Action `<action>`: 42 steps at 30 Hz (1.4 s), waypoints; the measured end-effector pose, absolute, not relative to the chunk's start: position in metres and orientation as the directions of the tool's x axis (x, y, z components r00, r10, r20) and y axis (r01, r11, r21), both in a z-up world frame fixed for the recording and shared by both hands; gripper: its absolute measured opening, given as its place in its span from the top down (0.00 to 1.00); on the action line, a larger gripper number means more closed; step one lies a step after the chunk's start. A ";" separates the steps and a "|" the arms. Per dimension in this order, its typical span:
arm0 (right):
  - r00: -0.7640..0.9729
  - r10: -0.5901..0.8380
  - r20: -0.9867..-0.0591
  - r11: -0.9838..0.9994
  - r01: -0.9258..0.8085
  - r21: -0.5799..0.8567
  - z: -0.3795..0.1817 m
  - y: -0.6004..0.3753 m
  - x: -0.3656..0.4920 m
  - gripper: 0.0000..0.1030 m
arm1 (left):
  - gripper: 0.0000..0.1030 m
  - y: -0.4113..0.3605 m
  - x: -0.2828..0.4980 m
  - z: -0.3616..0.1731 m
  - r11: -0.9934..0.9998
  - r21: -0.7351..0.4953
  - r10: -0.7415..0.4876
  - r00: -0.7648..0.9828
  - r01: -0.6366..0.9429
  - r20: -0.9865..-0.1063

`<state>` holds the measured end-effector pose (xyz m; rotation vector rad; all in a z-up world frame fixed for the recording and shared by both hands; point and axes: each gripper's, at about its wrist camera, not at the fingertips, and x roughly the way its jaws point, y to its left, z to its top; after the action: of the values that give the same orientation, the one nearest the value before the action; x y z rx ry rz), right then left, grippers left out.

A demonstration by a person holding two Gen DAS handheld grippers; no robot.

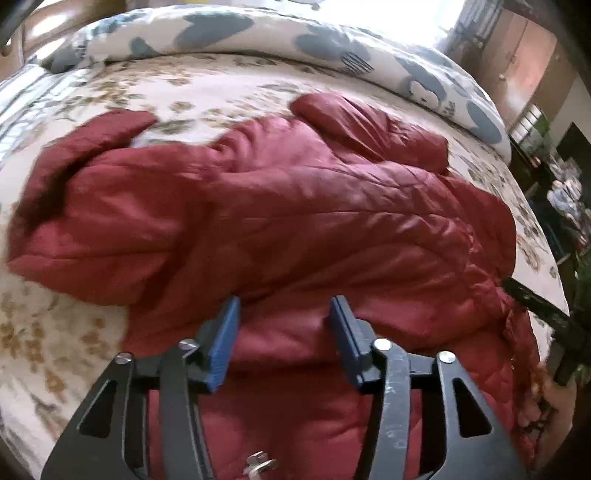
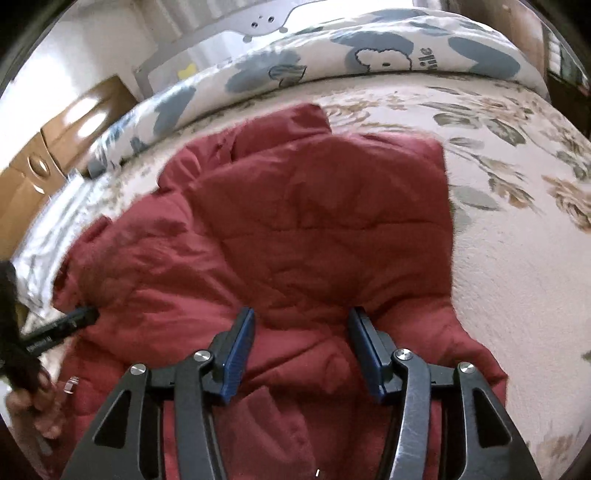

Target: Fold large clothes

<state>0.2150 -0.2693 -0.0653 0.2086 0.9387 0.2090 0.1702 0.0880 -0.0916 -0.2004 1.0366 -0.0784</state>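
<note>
A red quilted jacket (image 1: 280,221) is spread across a bed covered by a flower-patterned sheet (image 1: 48,332), with a blue-and-white quilt (image 1: 229,33) bunched along the far edge. At the left of the left wrist view, one sleeve (image 1: 85,158) is bent upward over the sheet. In the middle, the left gripper (image 1: 284,317) is held just above the jacket's near part, its blue pads (image 1: 221,343) parted and nothing pinched between them. At the far right edge, a dark tool is partly seen in a hand (image 1: 554,402). In the right wrist view, wooden drawers (image 2: 44,166) are seen at the far left. The right gripper (image 2: 301,328) is likewise released over the jacket's quilted body, the fabric lying below its parted pads.
</note>
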 end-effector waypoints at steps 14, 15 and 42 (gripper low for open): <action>0.548 0.394 -0.738 0.914 -0.146 0.379 -0.046 -0.271 0.163 0.34 | 0.36 0.172 0.165 -0.076 0.971 -0.051 0.084 0.530 -0.236 -0.844; 0.545 0.398 -0.738 0.912 -0.145 0.385 -0.046 -0.271 0.161 0.34 | 0.36 0.176 0.166 -0.076 0.968 -0.047 0.093 0.527 -0.246 -0.845; 0.478 0.453 -0.752 0.890 -0.195 0.412 -0.047 -0.249 0.128 0.31 | 0.69 0.247 0.262 -0.118 0.904 0.207 0.345 0.357 -0.373 -0.868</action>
<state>0.1282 -0.2489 -0.0471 0.2874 0.9982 0.4024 0.2620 0.2470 -0.1183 -0.0282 1.1130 0.4639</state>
